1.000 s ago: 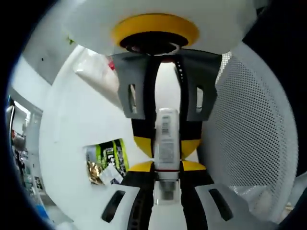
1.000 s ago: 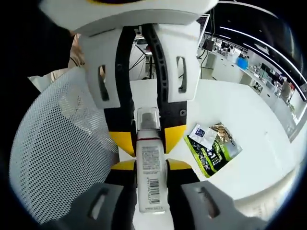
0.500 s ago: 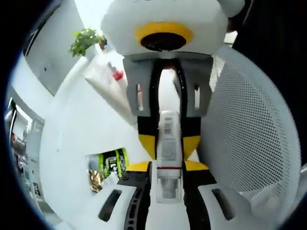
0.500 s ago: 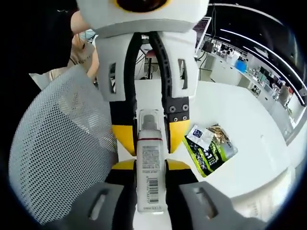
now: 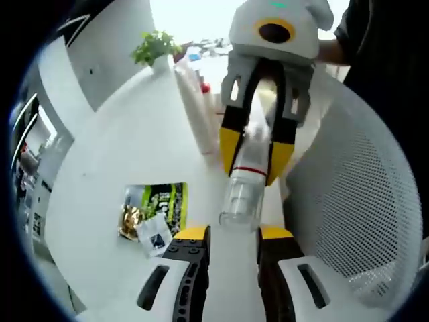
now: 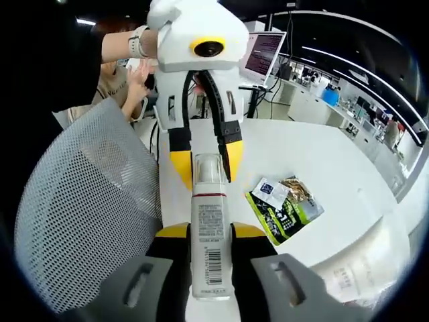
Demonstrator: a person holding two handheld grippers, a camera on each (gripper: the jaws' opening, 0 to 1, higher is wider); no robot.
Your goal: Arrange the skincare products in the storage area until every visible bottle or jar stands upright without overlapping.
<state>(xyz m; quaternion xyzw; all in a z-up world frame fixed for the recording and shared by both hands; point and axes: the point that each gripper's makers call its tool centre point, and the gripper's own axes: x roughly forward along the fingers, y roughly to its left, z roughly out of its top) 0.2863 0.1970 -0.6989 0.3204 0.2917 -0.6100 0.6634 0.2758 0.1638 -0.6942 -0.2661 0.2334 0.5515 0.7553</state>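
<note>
Right gripper (image 6: 211,231) clamps a white skincare bottle (image 6: 210,235) with clear cap, red band and barcode, while left gripper (image 5: 226,235) stands open, empty; label print unreadable

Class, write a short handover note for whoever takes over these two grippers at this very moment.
Right gripper: shut on the white bottle, which lies along its fingers, cap forward.
Left gripper: open, facing it, fingertips about level with the cap.
White mesh basket beside both; snack packet on the table.
Done: bottle in hand, not yet stood.
Left: stand it upright in the storage area.
</note>
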